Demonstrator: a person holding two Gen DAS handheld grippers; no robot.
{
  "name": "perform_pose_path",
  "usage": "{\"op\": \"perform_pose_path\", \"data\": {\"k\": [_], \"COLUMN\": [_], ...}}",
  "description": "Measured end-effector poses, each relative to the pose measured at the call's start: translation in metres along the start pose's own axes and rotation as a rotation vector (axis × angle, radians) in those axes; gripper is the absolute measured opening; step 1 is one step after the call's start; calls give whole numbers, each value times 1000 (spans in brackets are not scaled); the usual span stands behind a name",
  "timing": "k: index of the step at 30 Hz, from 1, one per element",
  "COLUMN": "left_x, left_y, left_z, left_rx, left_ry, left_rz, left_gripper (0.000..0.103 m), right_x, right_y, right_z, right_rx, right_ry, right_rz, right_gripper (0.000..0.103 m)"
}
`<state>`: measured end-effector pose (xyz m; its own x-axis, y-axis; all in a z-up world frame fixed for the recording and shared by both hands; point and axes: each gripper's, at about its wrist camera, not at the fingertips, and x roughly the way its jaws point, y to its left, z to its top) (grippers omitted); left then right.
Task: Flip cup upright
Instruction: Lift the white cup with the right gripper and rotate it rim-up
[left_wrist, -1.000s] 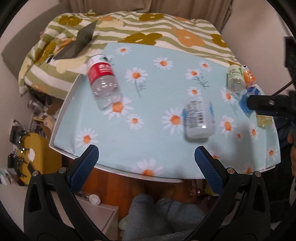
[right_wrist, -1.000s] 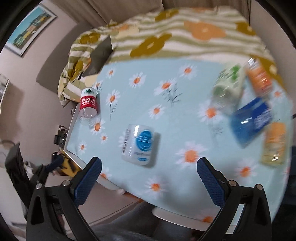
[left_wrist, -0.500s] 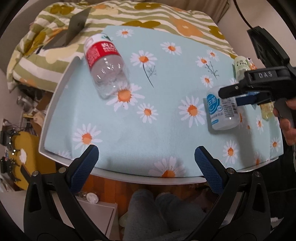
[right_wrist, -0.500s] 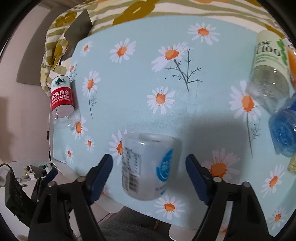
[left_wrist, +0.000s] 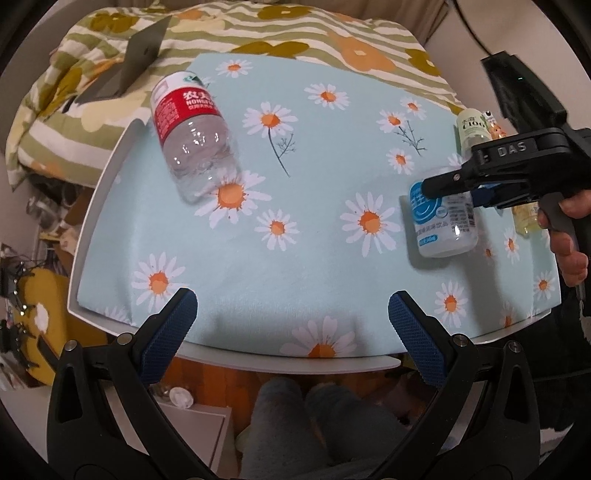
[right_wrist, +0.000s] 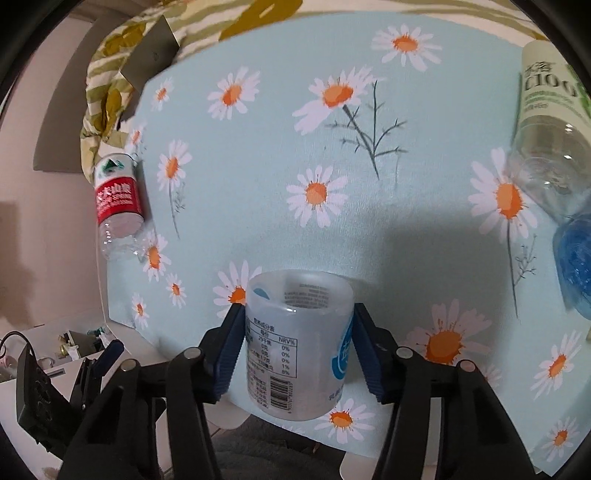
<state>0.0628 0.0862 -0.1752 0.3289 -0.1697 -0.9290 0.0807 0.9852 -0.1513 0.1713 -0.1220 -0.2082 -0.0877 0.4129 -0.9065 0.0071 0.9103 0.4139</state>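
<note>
The cup (right_wrist: 297, 347) is a translucent white plastic cup with a blue round logo and a printed label. It lies on its side on the daisy-print cloth near the table's front right. My right gripper (right_wrist: 297, 349) is shut on the cup, with the blue pads (right_wrist: 229, 350) pressing both of its sides. In the left wrist view the cup (left_wrist: 441, 221) shows with the right gripper (left_wrist: 448, 188) clamped over it. My left gripper (left_wrist: 291, 328) is open and empty at the table's front edge.
A red-label water bottle (left_wrist: 190, 134) lies at the left of the table (left_wrist: 110, 206). A green-label bottle (right_wrist: 550, 125) and a blue bottle (right_wrist: 574, 258) lie at the right. A striped flowered blanket (left_wrist: 258, 29) lies behind.
My right gripper came down over the lying cup and its jaws closed onto the cup's sides. The left gripper shifted a little nearer the table and stayed open.
</note>
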Motion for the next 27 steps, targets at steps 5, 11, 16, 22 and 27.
{"op": "perform_pose_path", "data": {"k": [5,11,16,22,27], "left_x": [-7,-3,11,15,14], "left_y": [0,7,16,21,19], "left_z": [-1,-13,-28,-35,-36], "left_rx": [2,14,36,39,61], "left_ry": [-19,-29,-10,-32,-45], "left_rz": [0,9,18,6,3], "left_gripper": [103,103,103,103,103], "right_x": [-38,-36,-12,6,14], "right_y": [11,31,37,54,52], "right_z": [-26,-91,-119,-127,-130], "right_rx": [-19,-25,-15,-81,-83], "right_ry": [-260,-733,-903,-981,-992], "right_rz": [-19,-218,-293,-392,-398], "right_gripper": [52,52,52,52,53]}}
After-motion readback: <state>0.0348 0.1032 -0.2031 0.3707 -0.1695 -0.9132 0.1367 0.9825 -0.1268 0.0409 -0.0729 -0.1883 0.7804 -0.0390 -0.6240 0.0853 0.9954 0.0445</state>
